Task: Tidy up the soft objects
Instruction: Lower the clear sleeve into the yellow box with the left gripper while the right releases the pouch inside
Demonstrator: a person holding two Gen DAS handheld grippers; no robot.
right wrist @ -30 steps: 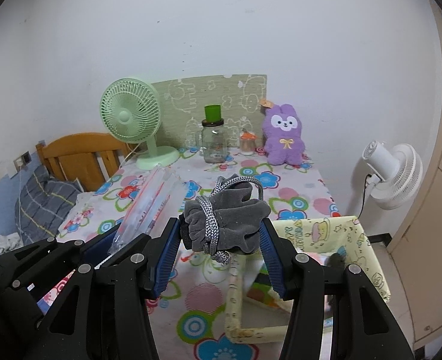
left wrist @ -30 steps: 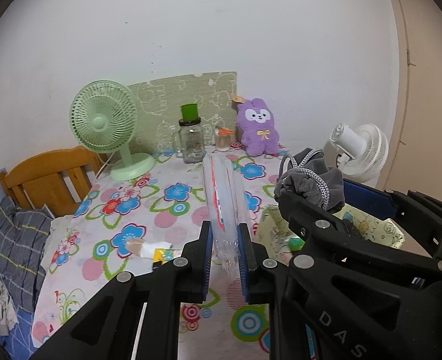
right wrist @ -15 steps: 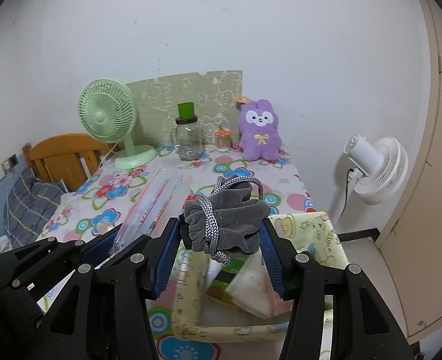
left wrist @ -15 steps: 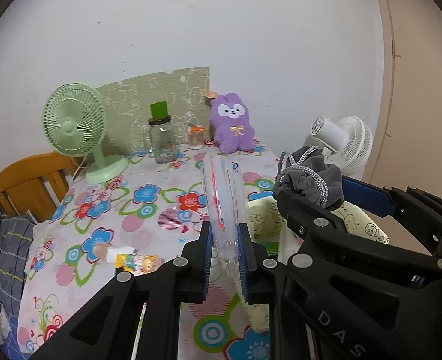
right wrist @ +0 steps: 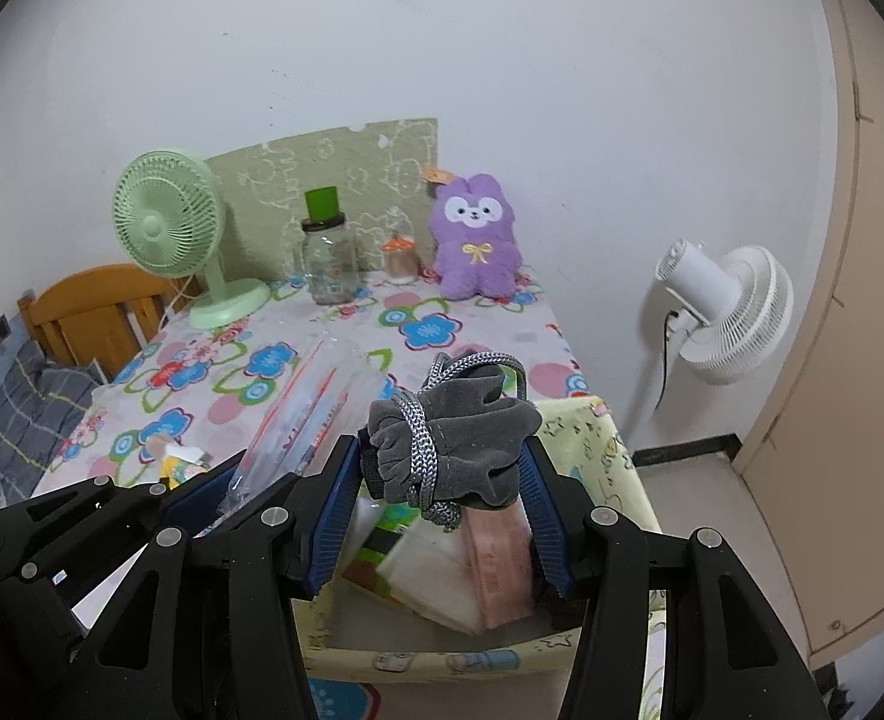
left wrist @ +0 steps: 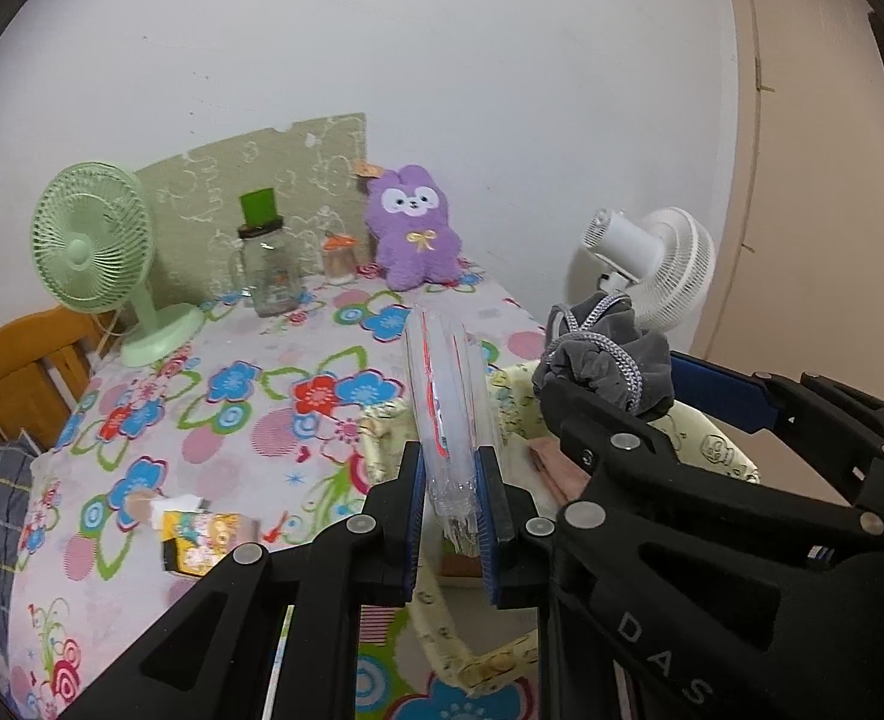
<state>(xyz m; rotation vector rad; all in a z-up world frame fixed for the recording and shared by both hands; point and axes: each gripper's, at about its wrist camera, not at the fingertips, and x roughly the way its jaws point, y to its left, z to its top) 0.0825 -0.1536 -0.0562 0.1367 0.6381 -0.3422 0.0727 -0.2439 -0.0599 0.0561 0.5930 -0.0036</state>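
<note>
Left gripper (left wrist: 451, 489) clamped on a clear plastic zip bag (left wrist: 445, 396), held edge-on and sticking up past the 2 fingers. Right gripper (right wrist: 442, 480) pinching a grey velvet drawstring pouch (right wrist: 454, 438) — cord wrapped round it, hanging above the open yellow fabric box (right wrist: 610, 456) on the flowered tablecloth (right wrist: 213, 372). Down inside the box: folded packets and a pink item. At the back — purple plush toy (right wrist: 475, 240), glass jar (right wrist: 326, 264), green desk fan (right wrist: 168, 228). Small colourful packet (left wrist: 201, 540) lying loose on the cloth.
</note>
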